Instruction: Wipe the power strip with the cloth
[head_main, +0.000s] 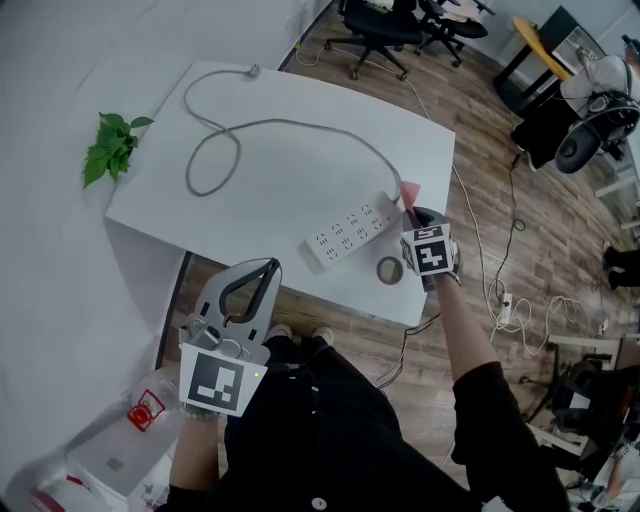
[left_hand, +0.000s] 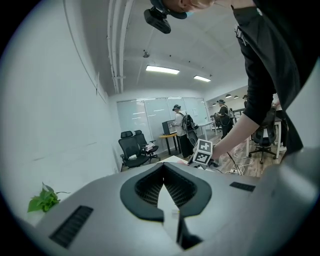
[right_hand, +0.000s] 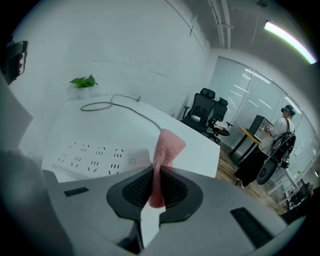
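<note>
So the white power strip (head_main: 350, 232) is lying diagonally near the table's front edge, sockets up, with its grey cable (head_main: 215, 150) looping off to the back left. The pink knitted cloth (head_main: 409, 193) is being held right at the strip's right end. The left gripper (head_main: 265, 268) is being held off the table, jaws closed on nothing. The right gripper (head_main: 410, 212) is being clamped tight on the cloth. Everything's sitting on a white table (head_main: 300, 100), with a leafy plant (head_main: 112, 145) at the left, a tape roll (head_main: 390, 269) beside the strip, and office chairs (head_main: 375, 30) on wood flooring behind.

The tape roll (head_main: 389, 270) lies beside the power strip (head_main: 350, 232).
</note>
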